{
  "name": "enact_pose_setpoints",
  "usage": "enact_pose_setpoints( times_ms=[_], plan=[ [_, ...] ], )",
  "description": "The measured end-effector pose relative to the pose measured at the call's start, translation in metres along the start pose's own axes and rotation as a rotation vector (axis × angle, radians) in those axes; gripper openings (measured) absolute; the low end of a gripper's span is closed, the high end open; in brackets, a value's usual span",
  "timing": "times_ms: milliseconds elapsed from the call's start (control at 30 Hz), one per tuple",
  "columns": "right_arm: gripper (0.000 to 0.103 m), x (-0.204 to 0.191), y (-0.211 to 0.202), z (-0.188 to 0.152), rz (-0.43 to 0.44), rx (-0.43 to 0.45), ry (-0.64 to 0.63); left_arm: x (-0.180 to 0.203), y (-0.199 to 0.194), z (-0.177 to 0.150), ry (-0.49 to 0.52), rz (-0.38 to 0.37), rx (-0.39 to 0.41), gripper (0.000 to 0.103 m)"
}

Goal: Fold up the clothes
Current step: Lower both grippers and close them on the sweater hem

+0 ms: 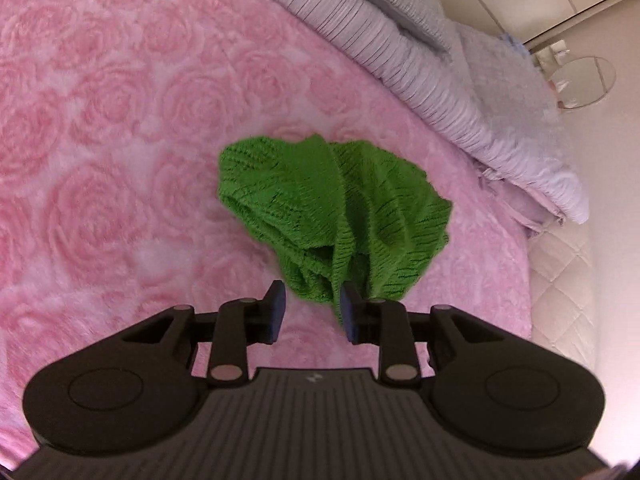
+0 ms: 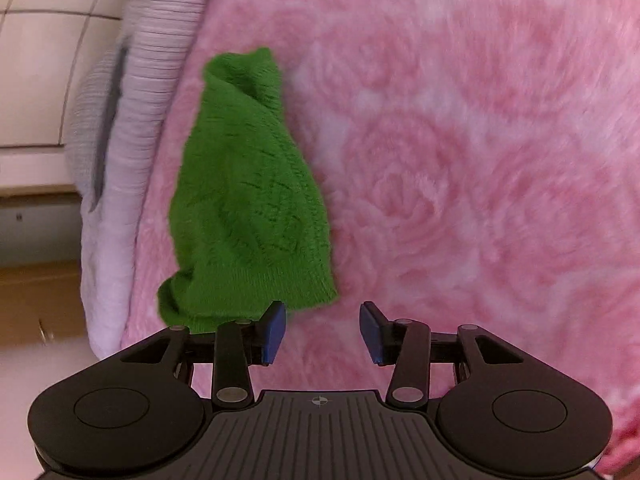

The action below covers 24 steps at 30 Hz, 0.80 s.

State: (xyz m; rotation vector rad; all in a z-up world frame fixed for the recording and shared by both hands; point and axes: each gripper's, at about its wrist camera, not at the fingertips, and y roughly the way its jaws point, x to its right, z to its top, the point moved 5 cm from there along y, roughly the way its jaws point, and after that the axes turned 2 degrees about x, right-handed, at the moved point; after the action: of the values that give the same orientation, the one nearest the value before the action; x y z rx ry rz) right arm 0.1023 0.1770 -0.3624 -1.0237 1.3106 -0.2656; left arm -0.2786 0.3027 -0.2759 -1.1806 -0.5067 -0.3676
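Black two-finger left gripper (image 1: pixel 312 312) fills the foreground, its blue pads standing apart with only blanket between them, though a strand of the bright green knitted garment (image 1: pixel 336 216) drapes against the right-hand pad. That garment sits bunched in a heap on the pink rose-patterned plush blanket (image 1: pixel 100 160), not far from the ribbed lilac pillows (image 1: pixel 420 64) at the bed's edge. Over on the other side, the right gripper (image 2: pixel 323 330) hovers with jaws apart too, nothing clamped, the garment's ribbed hem just beside its left pad. By my read, folding hasn't started: this looks like the lay-out step. Next move calls for finding two corners or a hem and pulling the heap flat.
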Motion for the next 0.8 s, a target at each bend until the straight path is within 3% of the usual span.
enact_pose_setpoints(
  times_ms=[133, 200, 300, 467, 500, 533, 567, 800],
  plan=[
    [0.052, 0.007, 0.043, 0.005, 0.037, 0.018, 0.082, -0.010, 0.020, 0.014, -0.040, 0.011, -0.002, 0.024],
    [0.060, 0.009, 0.060, 0.006, 0.054, 0.027, 0.137, -0.018, 0.034, 0.027, -0.085, 0.015, -0.002, 0.025],
    [0.063, 0.011, 0.082, 0.007, 0.069, 0.031, 0.209, -0.031, 0.050, 0.049, -0.170, 0.014, 0.015, 0.029],
    [0.061, 0.009, 0.100, 0.011, 0.013, 0.018, 0.251, -0.058, 0.086, 0.082, -0.370, -0.005, 0.019, 0.030],
    [0.031, 0.008, 0.100, 0.013, 0.005, 0.017, 0.249, -0.064, 0.094, 0.087, -0.409, -0.002, 0.018, 0.030],
    [0.011, 0.006, 0.100, 0.016, 0.002, 0.019, 0.233, -0.069, 0.101, 0.091, -0.444, 0.004, 0.016, 0.030],
    [0.007, 0.003, 0.099, 0.020, 0.002, 0.014, 0.209, -0.074, 0.108, 0.095, -0.478, 0.009, 0.014, 0.030],
    [0.006, -0.013, 0.069, 0.040, -0.034, 0.028, 0.065, -0.103, 0.147, 0.106, -0.750, -0.018, -0.031, 0.030]
  ],
)
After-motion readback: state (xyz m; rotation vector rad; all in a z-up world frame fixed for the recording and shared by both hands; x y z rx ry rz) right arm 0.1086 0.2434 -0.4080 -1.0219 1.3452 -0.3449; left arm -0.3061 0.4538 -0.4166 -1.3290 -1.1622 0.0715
